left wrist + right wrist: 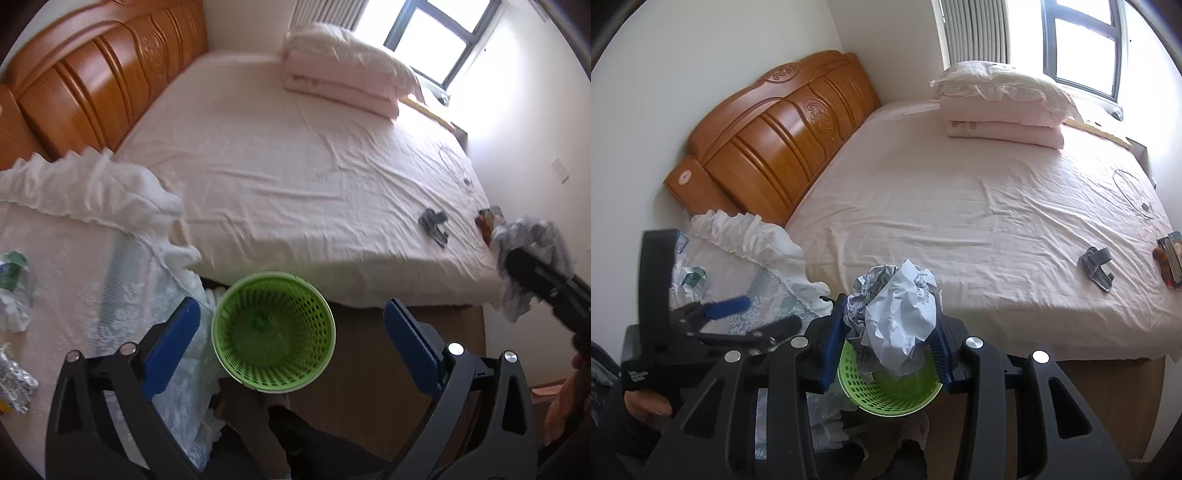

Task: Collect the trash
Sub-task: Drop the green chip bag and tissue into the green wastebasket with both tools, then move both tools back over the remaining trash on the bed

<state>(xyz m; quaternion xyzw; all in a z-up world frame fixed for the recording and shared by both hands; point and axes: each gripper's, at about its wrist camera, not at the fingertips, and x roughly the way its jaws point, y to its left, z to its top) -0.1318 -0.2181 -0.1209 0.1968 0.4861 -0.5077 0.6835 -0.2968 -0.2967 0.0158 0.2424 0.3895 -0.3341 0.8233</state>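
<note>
A green perforated basket point(273, 332) stands on the floor between the bed and a low cloth-covered table; a small green scrap lies at its bottom. My left gripper point(291, 310) hangs over it, jaws wide open with nothing between the blue pads. My right gripper point(892, 321) is shut on a crumpled wad of printed white paper point(897, 314), held just above the basket's rim point(886, 391). From the left wrist view that paper wad point(524, 236) and the right gripper point(535, 273) appear at the far right. The left gripper point(757, 315) shows at the left of the right wrist view.
On the lace-covered table point(92, 258) lie a green-labelled bottle point(13, 273), crumpled white paper point(14, 314) and a foil wad point(14, 376). The bed point(295, 166) carries folded pink quilts point(343, 81), a grey object point(434, 225) and colourful packets point(489, 218). A person's leg point(295, 435) is below.
</note>
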